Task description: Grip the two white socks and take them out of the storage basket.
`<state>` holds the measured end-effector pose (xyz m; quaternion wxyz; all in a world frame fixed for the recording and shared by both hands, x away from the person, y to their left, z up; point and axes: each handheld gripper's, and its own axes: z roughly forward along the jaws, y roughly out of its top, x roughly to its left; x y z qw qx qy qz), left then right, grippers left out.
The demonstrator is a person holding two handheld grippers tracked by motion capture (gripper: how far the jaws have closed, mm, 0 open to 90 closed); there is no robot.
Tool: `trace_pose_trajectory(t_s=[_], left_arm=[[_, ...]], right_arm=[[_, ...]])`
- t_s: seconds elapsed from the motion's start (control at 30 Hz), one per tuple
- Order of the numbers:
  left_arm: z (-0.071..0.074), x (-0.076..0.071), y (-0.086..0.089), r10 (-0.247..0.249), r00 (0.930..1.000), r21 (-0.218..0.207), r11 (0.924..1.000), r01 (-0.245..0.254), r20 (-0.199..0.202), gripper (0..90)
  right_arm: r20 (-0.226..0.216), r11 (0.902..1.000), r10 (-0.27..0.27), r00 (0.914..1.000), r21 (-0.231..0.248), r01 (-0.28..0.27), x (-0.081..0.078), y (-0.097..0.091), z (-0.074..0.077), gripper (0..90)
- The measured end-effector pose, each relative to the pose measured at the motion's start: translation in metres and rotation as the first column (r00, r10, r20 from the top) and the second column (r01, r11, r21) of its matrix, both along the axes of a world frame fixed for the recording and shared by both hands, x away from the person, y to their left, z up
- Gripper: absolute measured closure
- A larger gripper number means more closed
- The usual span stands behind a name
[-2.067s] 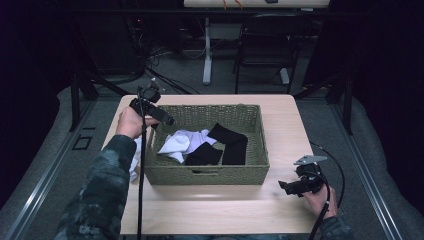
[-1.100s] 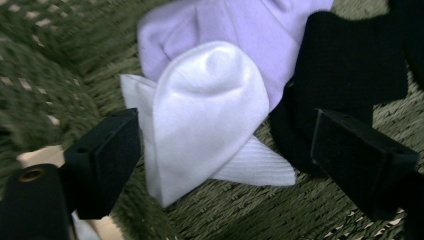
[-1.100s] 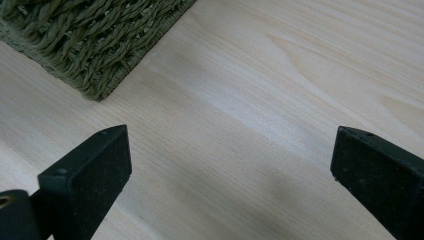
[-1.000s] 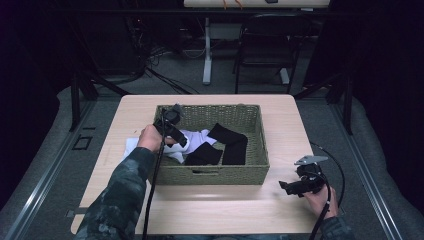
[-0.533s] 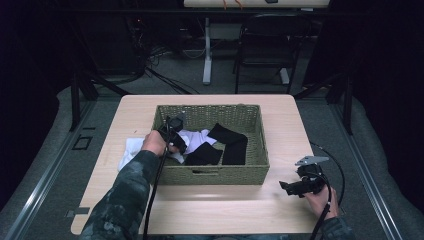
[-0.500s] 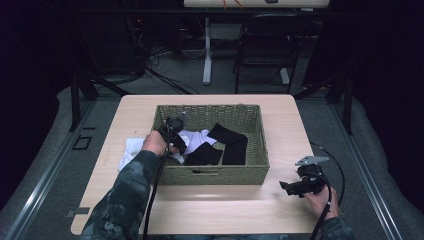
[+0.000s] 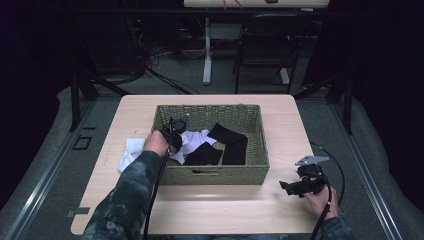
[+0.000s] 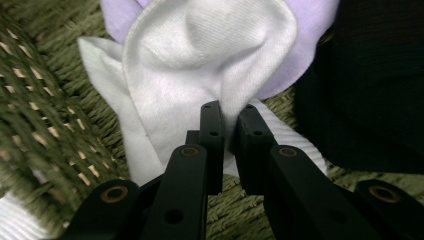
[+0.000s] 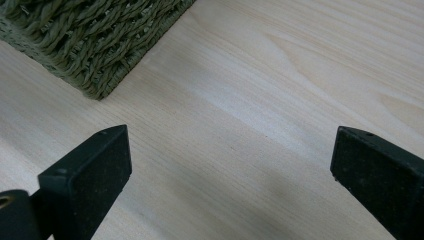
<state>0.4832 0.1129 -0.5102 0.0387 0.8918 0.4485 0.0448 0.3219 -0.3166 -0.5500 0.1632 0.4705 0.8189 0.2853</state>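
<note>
A green wicker basket (image 7: 215, 107) holds a white sock (image 7: 192, 137) and black socks (image 7: 230, 142). My left gripper (image 7: 176, 136) reaches down into the basket's left side. Its jaws have just closed and pinch a fold of the white sock (image 8: 200, 55) between them (image 8: 231, 115). A lavender piece (image 8: 310, 30) lies under the sock, and a black sock (image 8: 380, 85) lies beside it. My right gripper (image 7: 287, 186) rests near the table's front right, open over bare wood (image 9: 230, 165), with the basket's corner (image 9: 100, 35) ahead of it.
A white cloth (image 7: 131, 150) lies on the table left of the basket. The woven basket wall (image 8: 40, 115) rises close beside my left gripper. Cables trail from both grippers. A chair and a desk stand beyond the table's far edge.
My left gripper came from above the basket's left rim down into the basket and shut on the white sock. The right gripper has stayed where it was.
</note>
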Motion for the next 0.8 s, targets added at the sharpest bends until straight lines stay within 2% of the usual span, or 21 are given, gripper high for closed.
trace_pose_trajectory(t_s=[0.3,0.53,0.57,0.63,0.8], left_arm=[[0.032,-0.006,0.012,-0.016,0.9993,-0.079,0.9967,0.018,0.033,84.4],[0.067,-0.01,0.018,-0.026,0.9971,-0.128,0.9911,0.035,0.071,84.4],[0.067,-0.01,0.018,-0.026,0.9971,-0.128,0.9911,0.035,0.071,84.5],[0.08,-0.011,0.019,-0.03,0.996,-0.137,0.9896,0.042,0.085,84.4],[0.102,-0.011,0.022,-0.04,0.9945,-0.152,0.9868,0.054,0.097,84.4]], right_arm=[[-0.002,1.0,0.001,1.0,-0.001,-0.001,0.0,0.0,0.0,2.3],[-0.005,1.0,0.001,1.0,-0.002,-0.001,0.0,0.001,0.0,2.4],[-0.005,1.0,0.001,1.0,-0.002,-0.001,0.0,0.001,0.0,2.4],[-0.005,1.0,0.001,1.0,-0.001,-0.001,0.0,0.001,0.0,2.3],[-0.004,1.0,0.0,1.0,-0.001,0.0,0.0,0.001,0.0,2.3]])
